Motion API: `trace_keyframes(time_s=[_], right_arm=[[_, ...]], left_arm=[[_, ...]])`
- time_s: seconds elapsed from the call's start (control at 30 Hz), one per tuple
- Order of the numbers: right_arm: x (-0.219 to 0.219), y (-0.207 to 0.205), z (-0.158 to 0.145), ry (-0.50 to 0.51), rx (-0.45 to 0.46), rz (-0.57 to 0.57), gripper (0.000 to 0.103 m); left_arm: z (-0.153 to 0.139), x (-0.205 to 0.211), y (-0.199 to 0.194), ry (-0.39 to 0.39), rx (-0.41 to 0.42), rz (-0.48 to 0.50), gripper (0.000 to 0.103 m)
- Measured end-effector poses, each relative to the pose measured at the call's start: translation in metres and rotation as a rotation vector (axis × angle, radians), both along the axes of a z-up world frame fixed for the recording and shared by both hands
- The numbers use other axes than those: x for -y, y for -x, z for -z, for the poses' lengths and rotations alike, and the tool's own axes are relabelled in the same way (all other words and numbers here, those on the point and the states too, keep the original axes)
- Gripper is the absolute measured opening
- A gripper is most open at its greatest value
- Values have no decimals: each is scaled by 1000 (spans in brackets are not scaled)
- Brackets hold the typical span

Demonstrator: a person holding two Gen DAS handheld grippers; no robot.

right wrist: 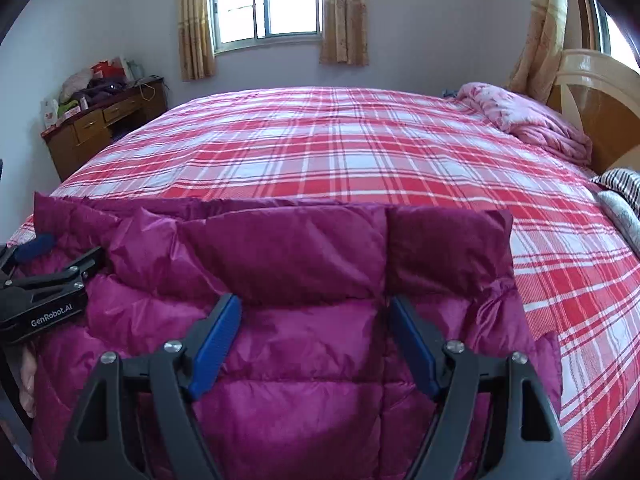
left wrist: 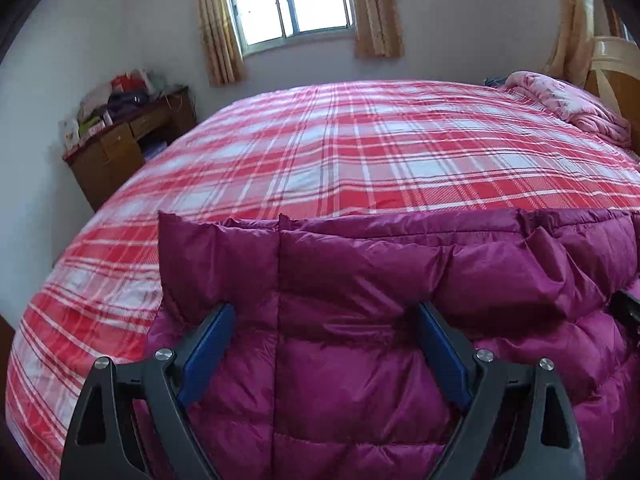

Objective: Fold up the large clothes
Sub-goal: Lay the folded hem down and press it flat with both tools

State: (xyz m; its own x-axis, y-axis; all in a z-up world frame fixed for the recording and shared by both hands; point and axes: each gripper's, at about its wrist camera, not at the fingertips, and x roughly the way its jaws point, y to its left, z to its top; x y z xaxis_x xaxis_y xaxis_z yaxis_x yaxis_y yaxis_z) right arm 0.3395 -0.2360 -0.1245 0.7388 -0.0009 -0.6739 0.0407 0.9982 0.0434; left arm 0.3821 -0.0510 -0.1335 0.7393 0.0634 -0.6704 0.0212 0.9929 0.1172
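A magenta quilted down jacket point(left wrist: 360, 280) lies folded on the near part of a bed with a red and white plaid cover point(left wrist: 360, 148). My left gripper point(left wrist: 324, 312) is open, its blue pads spread wide above the jacket's left half, holding nothing. My right gripper point(right wrist: 316, 304) is open above the jacket's right half point(right wrist: 304, 256), also empty. The left gripper shows at the left edge of the right wrist view point(right wrist: 48, 276). A black piece of the right gripper shows at the right edge of the left wrist view point(left wrist: 628, 312).
A pink blanket point(right wrist: 528, 120) is bunched at the bed's far right by the wooden headboard point(right wrist: 600, 100). A striped pillow point(right wrist: 620, 184) lies at the right edge. A cluttered wooden desk point(right wrist: 100, 120) stands left of the bed. A curtained window point(right wrist: 264, 0) is behind.
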Motion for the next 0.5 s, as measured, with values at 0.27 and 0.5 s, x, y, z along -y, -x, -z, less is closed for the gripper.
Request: trace_keyframes(time_s=[0.27,0.5], right_arm=[[5,-1,9,-18,-29,25,79],[5,-6,14,-8,-63,42,79]], left_arm=[[14,5,-2,-1,-30,0,93],[19,9,-10,-27,-70,-3,96]])
